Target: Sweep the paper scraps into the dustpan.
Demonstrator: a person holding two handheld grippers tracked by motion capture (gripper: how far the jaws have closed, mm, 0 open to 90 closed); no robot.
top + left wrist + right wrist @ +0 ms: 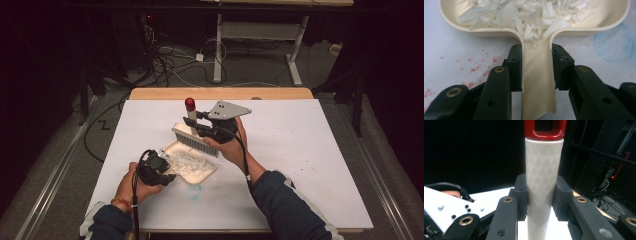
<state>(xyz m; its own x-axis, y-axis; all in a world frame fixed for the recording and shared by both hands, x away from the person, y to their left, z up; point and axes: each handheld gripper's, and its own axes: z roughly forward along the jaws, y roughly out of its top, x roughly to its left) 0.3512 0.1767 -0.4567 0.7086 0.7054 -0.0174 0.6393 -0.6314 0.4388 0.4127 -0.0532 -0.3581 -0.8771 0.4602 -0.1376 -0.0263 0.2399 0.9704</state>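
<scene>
Left gripper (537, 75) is clamping dustpan (192, 162) handle, pan sitting flat on white table (300, 160), full of white shreds (529, 17). Right gripper (541, 195) is gripping brush (196, 137) handle, bristles lifting above pan; keep pan level, tap brush over it.

dustpan (539, 82): cream
shreds (529, 15): white
brush handle (544, 185): white, triangle pattern, red cap
table (300, 150): white, blue and red stains
</scene>
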